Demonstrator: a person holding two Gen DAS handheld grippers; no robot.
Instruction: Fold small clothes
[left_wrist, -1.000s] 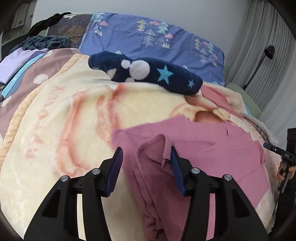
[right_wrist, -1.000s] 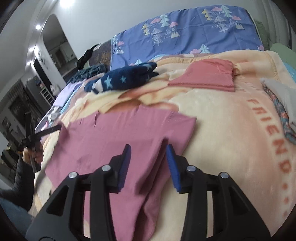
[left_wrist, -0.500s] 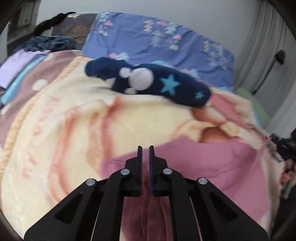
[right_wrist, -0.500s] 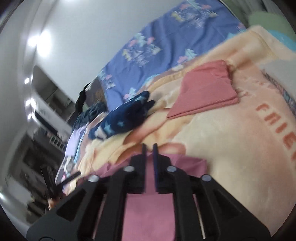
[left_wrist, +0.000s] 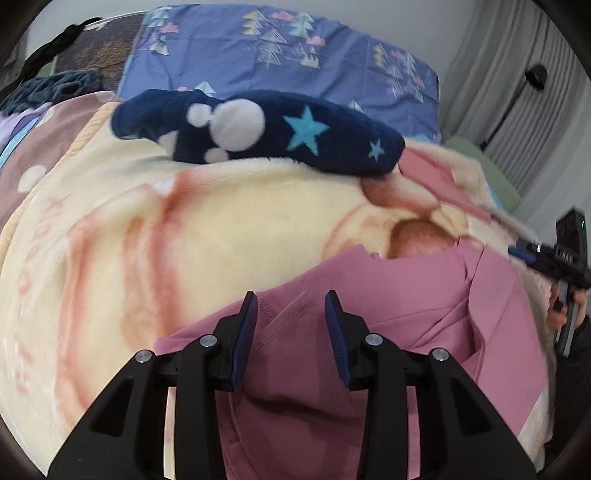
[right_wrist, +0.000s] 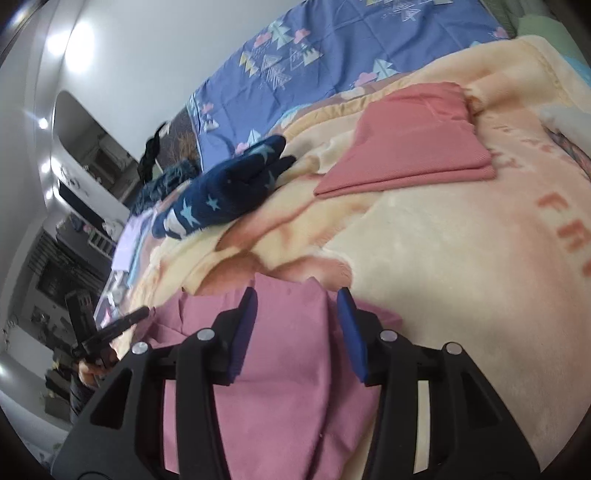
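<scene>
A mauve-pink garment lies folded over on the cream blanket. My left gripper is open, its fingers straddling the garment's folded left end just above the cloth. In the right wrist view the same garment lies under my right gripper, which is open over the garment's right end. The right gripper also shows at the far right of the left wrist view, and the left gripper shows at the left of the right wrist view.
A navy star-patterned fleece item lies behind the garment. A folded salmon-pink garment sits further back on the blanket. A blue patterned sheet covers the bed's far end. More clothes lie at the right edge.
Both grippers shut on the garment's ends, carried them forward over the garment, and have now opened, leaving it folded over.
</scene>
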